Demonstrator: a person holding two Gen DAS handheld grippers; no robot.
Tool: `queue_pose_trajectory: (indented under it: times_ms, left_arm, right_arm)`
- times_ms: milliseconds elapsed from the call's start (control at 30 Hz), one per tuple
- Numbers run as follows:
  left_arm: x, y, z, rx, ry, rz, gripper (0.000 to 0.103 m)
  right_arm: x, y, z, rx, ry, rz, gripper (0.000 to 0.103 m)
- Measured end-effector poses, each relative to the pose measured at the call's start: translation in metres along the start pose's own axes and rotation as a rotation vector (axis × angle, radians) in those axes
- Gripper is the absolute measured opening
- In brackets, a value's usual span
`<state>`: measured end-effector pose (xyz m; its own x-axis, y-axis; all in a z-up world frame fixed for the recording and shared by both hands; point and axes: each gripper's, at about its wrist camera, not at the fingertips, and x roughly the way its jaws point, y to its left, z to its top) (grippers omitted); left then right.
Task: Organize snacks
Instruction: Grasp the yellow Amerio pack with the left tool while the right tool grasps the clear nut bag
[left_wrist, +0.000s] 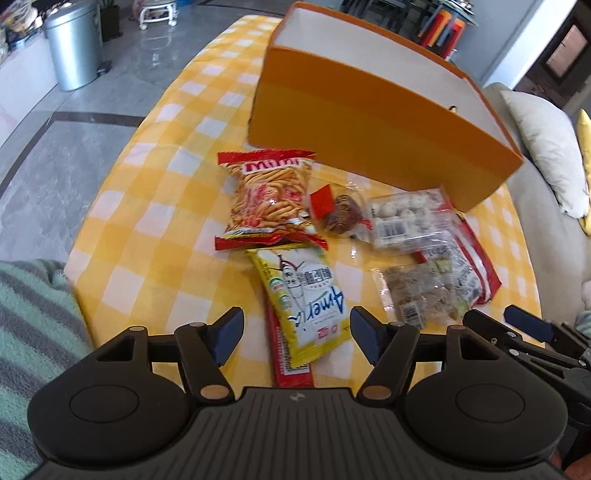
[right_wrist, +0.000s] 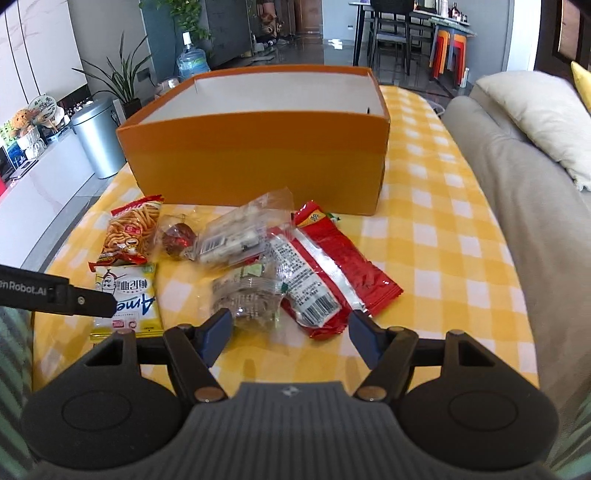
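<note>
Left hand-held gripper (left_wrist: 295, 334): we see its jaws spread wide with nothing between the pads — it hangs just above the near end of the yellow snack packet (left_wrist: 303, 299).
Yellow snack packet: flat on the checked table (left_wrist: 147, 221), on top of a red strip packet (left_wrist: 291, 369); its long axis runs away from us, roughly in line with the left gripper's reach, so the pads would close across its narrow width.
Red noodle-snack bag (left_wrist: 267, 197): just beyond the yellow packet, touching its far end.
Round wrapped sweet (left_wrist: 338, 214): just to the right of the noodle-snack bag.
Clear tray of white sweets (left_wrist: 410, 218): right of the round sweet, close to the box.
Clear bag of mixed bits (right_wrist: 251, 291): directly ahead of the right gripper, just past its fingertips and partly over the long red packet (right_wrist: 332, 266), which lies slanting away to the right.
Right hand-held gripper (right_wrist: 290, 334): jaws partly open, holding nothing — the pads touch no packet.
Orange box (right_wrist: 258, 158): open-topped and seemingly empty, standing behind all the snacks — we judge it to be where they go.
Nearer hand: left for the yellow packet, right for the clear bag; we think no snack has been boxed yet.
Risk: we judge the yellow packet may drag the red strip beneath it.
</note>
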<state>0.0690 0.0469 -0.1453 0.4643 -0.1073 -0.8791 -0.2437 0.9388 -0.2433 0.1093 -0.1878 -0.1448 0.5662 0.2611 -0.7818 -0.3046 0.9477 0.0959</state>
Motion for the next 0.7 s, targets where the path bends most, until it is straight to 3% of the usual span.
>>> queue_pose_trajectory:
  times_ms: [133, 433, 533, 700]
  left_arm:
    - [0.002, 0.0, 0.003, -0.036, -0.03, -0.007, 0.077]
    - [0.019, -0.014, 0.004, 0.043, -0.023, 0.037, 0.074]
    - [0.019, -0.015, 0.004, 0.073, -0.03, 0.058, 0.06]
    - [0.011, -0.017, 0.004, 0.113, -0.065, 0.027, 0.031]
  right_arm:
    - [0.009, 0.007, 0.004, 0.044, 0.014, 0.066, 0.063]
    - [0.026, 0.041, 0.006, -0.108, 0.002, 0.065, 0.062]
    - [0.033, 0.045, 0.005, -0.149, 0.002, 0.035, 0.062]
    - [0.042, 0.047, 0.004, -0.188, 0.019, 0.013, 0.063]
